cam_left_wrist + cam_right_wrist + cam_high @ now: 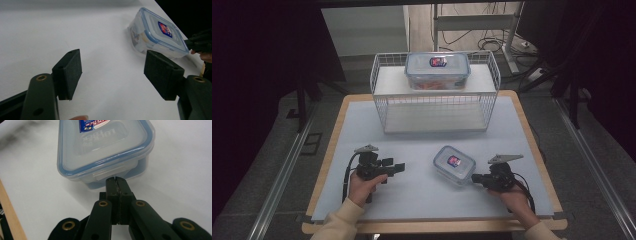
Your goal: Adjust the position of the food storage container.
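Observation:
A small clear lidded container (454, 164) with a blue seal and a red-and-blue label sits on the pale mat, between my two grippers. My right gripper (475, 178) is at its right-hand corner. In the right gripper view the jaws are pressed together with nothing between them, and the right gripper (116, 180) tips touch the container (105, 147) just under its side latch. My left gripper (398, 167) lies to the left of the box and points toward it. In its own view the left gripper (112, 65) stands open and empty, with the container (157, 32) farther off.
A white wire rack (435, 107) stands at the back of the mat (362, 125). A larger clear container (438, 70) holding something orange sits on its top shelf. The table's wooden edge runs close behind my right hand.

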